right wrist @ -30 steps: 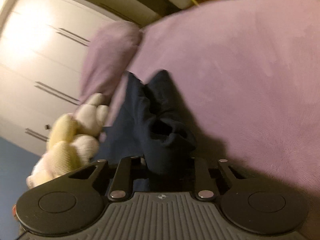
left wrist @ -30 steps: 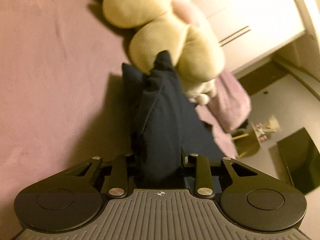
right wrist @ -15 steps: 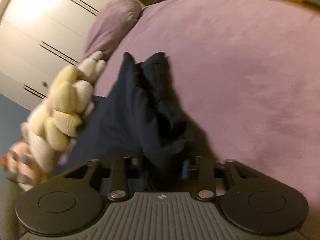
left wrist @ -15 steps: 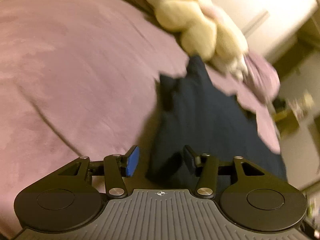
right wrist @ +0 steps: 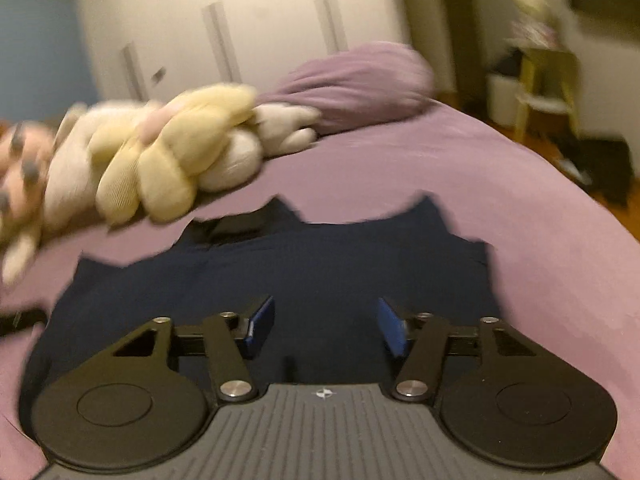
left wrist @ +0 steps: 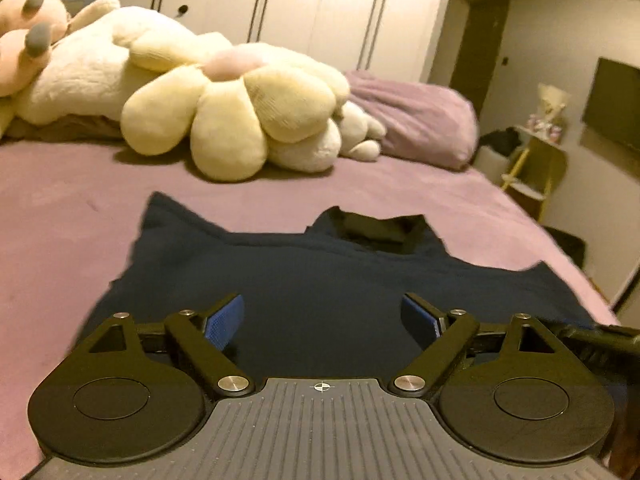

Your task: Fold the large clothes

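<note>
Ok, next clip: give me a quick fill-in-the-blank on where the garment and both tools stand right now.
1. The navy garment lies spread on the ____ bedspread.
2. The left tool is ____.
3. The right tool grips ____.
4. Beyond the garment lies a flower-shaped ____.

Missing words: purple; open; nothing; plush

A dark blue garment (right wrist: 304, 280) is spread flat on the purple bed (right wrist: 540, 248). The right tool (right wrist: 326, 326) is held over it, its jaws apart and empty. Plush toys (right wrist: 168, 160) are seen beyond.
</note>
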The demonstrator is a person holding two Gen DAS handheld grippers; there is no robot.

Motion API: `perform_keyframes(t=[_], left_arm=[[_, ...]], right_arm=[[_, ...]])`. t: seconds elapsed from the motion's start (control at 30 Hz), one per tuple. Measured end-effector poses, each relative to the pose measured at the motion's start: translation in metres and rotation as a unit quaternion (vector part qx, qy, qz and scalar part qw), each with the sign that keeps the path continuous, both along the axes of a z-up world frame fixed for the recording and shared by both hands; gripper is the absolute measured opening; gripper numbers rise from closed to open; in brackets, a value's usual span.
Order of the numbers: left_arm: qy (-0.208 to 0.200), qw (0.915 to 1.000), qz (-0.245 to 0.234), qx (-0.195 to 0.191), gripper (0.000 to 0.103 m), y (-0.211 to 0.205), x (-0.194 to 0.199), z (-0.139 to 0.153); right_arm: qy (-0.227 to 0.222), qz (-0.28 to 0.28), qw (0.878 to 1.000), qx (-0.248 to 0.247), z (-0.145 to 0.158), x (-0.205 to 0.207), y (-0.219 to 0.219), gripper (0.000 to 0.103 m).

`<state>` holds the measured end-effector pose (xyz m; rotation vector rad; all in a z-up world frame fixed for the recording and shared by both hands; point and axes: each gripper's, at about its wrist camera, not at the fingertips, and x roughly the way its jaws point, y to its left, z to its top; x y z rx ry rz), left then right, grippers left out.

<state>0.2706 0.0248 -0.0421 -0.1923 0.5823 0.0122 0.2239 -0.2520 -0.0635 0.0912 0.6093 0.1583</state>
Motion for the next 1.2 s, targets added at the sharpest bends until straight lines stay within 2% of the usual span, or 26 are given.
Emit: perform_keyframes(t=[0.07,0.17,0.23,0.3,0.33,0.37,0.4,0.47,0.57,0.63,0.73,0.8,0.87,1.0,1.13,1.2], left_arm=[[-0.001,0.9999,0.005,0.014,0.090,-0.007,0.017,-0.011],[0.000,0.9981,0.035,0.051,0.090,-0.003,0.034,-0.026],[0.007,0.9941,0.067,0.086,0.091,0.008,0.041,-0.042],[-0.002,0.9899,0.082,0.116,0.097,0.019,0.043,-0.059],[-0.007,0.9903,0.083,0.111,0.098,0.026,0.043,-0.068],[-0.004,0.9926,0.084,0.088,0.098,0.032,0.044,-0.073],[0.000,0.9928,0.087,0.083,0.099,0.034,0.048,-0.075],[0.009,0.9909,0.087,0.102,0.099,0.029,0.055,-0.074],[0.019,0.9907,0.084,0.105,0.099,0.029,0.057,-0.068],[0.023,0.9911,0.081,0.103,0.099,0.033,0.059,-0.060],[0.015,0.9870,0.080,0.139,0.099,0.039,0.063,-0.052],[0.018,0.9838,0.086,0.156,0.099,0.046,0.069,-0.050],[0.033,0.9845,0.100,0.140,0.099,0.058,0.076,-0.052],[0.062,0.9862,0.129,0.083,0.102,0.077,0.085,-0.066],[0.065,0.9861,0.136,0.068,0.103,0.081,0.086,-0.073],[0.068,0.9869,0.135,0.055,0.103,0.084,0.087,-0.076]], right_arm=[[0.001,0.012,0.999,-0.044,-0.015,0.024,0.026,0.039],[0.003,0.025,0.997,-0.076,-0.030,0.056,0.056,0.037],[0.003,0.036,0.996,-0.086,-0.038,0.071,0.074,0.037],[0.005,0.050,0.995,-0.086,-0.048,0.085,0.087,0.037],[0.006,0.053,0.995,-0.089,-0.056,0.089,0.092,0.037],[0.003,0.055,0.994,-0.093,-0.065,0.092,0.095,0.038],[-0.003,0.053,0.994,-0.092,-0.073,0.093,0.096,0.039],[-0.010,0.046,0.996,-0.081,-0.085,0.095,0.094,0.042],[-0.013,0.044,0.994,-0.095,-0.087,0.096,0.097,0.044],[-0.007,0.046,0.995,-0.084,-0.083,0.098,0.094,0.044],[0.002,0.043,0.996,-0.073,-0.069,0.100,0.084,0.047],[-0.025,0.009,0.995,-0.096,-0.057,0.098,0.068,0.055],[-0.040,-0.027,0.992,-0.113,-0.049,0.100,0.043,0.056],[-0.024,-0.093,0.986,-0.139,-0.050,0.115,-0.011,0.056],[-0.007,-0.118,0.989,-0.090,-0.065,0.118,-0.042,0.056],[-0.013,-0.121,0.988,-0.097,-0.072,0.118,-0.039,0.057]])
